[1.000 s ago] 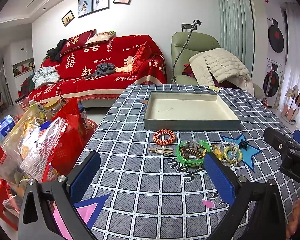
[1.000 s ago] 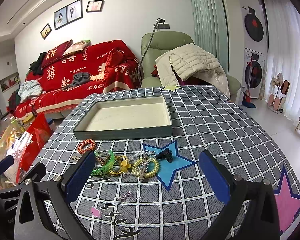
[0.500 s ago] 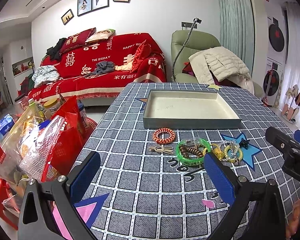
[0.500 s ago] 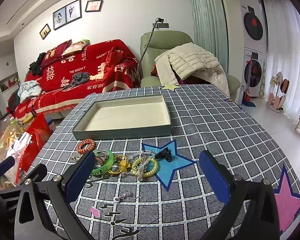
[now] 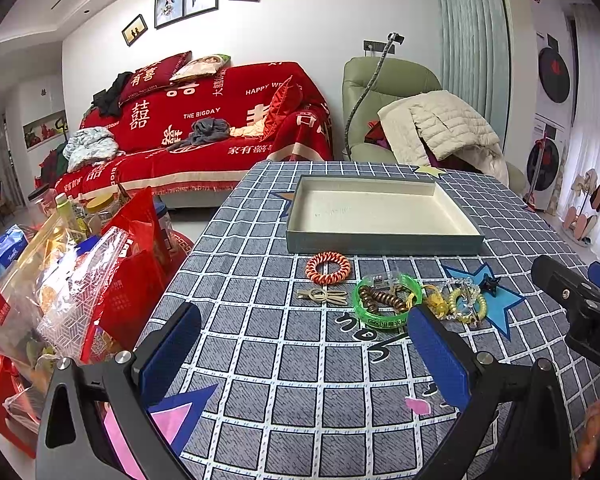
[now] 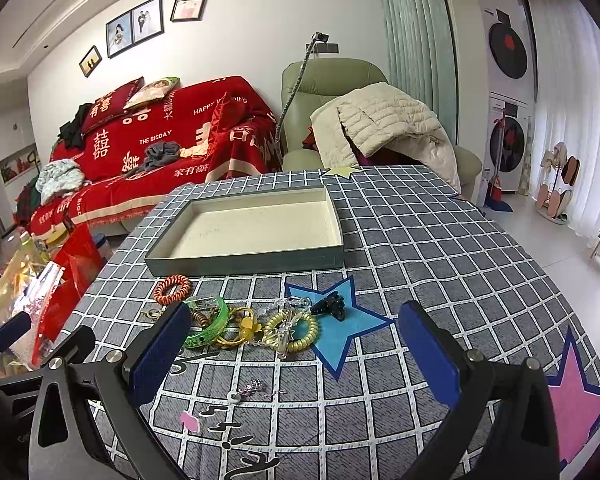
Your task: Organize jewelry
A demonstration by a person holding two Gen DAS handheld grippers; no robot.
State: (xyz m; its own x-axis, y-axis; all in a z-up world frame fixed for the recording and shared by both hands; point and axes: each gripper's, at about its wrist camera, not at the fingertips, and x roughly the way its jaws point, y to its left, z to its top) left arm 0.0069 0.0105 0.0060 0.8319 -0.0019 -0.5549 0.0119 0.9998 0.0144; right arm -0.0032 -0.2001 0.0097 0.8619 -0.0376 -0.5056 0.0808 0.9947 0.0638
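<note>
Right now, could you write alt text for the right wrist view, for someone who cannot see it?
An open right gripper hovers over a checked tablecloth strewn with bracelets and coil hair ties. Behind them sits an empty shallow box; a red sofa lies beyond.

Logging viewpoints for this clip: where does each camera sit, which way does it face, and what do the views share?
Left wrist: on the left gripper, open, facing the tray across the table; the right gripper's body shows at right.
Right wrist: on the right gripper, open, facing the same way from further right.
Shared: tray, orange coil tie, green bangle, sofa.
</note>
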